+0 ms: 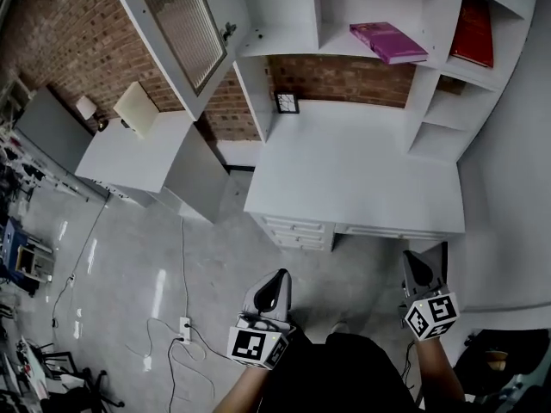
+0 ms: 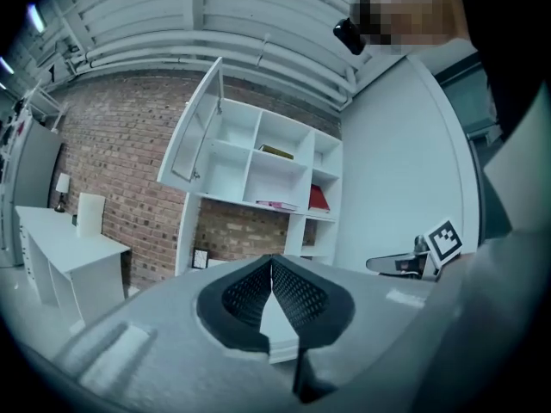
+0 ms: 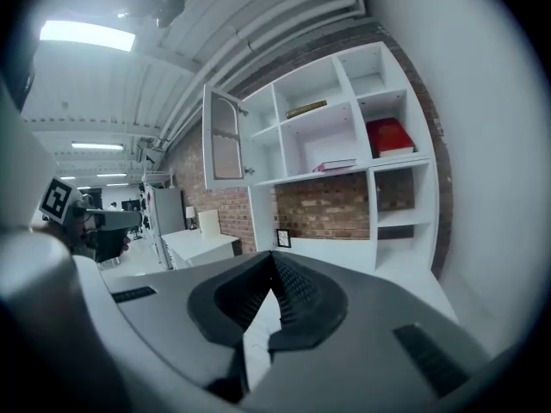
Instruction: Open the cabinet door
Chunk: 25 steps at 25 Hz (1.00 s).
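Note:
The white cabinet door (image 1: pixel 176 28) with its ribbed glass pane stands swung wide open at the upper left of the white shelf unit (image 1: pixel 320 24); it also shows as the door (image 2: pixel 196 132) and the door (image 3: pixel 222 136). My left gripper (image 1: pixel 277 280) is shut and empty, held low over the floor in front of the desk (image 1: pixel 362 175). My right gripper (image 1: pixel 415 263) is also shut and empty, near the desk's front right corner. Both are well short of the door. In their own views the left gripper (image 2: pixel 272 258) and right gripper (image 3: pixel 272 254) have jaws closed together.
A pink book (image 1: pixel 387 41) and a red book (image 1: pixel 473 28) lie on the shelves. A small framed picture (image 1: pixel 287 102) stands at the desk's back. A lower white side table (image 1: pixel 138 157) is left, with cables and a socket (image 1: pixel 183 325) on the floor.

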Each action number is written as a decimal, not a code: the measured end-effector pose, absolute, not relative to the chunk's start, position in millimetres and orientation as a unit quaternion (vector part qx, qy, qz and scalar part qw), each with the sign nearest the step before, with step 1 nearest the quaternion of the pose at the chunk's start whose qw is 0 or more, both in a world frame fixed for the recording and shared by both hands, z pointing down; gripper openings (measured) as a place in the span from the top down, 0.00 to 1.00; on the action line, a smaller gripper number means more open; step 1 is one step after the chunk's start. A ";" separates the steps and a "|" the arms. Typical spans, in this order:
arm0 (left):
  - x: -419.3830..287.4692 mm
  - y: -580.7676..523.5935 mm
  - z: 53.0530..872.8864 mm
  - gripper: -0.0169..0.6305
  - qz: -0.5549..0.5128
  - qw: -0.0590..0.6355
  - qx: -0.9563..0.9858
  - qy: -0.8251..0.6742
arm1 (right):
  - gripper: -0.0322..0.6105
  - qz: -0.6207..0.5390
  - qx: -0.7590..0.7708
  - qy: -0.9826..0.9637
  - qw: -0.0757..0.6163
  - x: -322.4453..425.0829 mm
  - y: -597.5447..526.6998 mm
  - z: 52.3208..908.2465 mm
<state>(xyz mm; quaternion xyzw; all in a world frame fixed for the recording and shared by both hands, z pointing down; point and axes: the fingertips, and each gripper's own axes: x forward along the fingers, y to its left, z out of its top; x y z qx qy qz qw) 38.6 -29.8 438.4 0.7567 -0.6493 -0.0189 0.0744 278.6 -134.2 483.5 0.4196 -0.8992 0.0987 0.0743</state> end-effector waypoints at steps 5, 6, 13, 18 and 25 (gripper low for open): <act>76.6 -30.3 421.8 0.94 -0.021 0.047 0.774 -0.631 | 0.95 0.095 0.460 -0.881 0.060 328.1 -130.7 476.6; 79.1 -29.5 418.5 0.94 -0.022 0.044 0.775 -0.630 | 0.95 0.095 0.468 -0.877 0.054 333.4 -130.0 473.0; 61.7 -24.4 400.0 0.94 -0.026 0.021 0.771 -0.636 | 0.95 0.078 0.489 -0.868 0.034 330.5 -118.3 441.6; 53.5 -19.9 389.3 0.94 -0.024 0.014 0.769 -0.638 | 0.95 0.070 0.496 -0.865 0.029 330.8 -112.4 430.9; 56.4 -21.8 386.4 0.94 -0.038 0.003 0.763 -0.645 | 0.95 0.053 0.493 -0.867 0.043 341.5 -110.7 425.6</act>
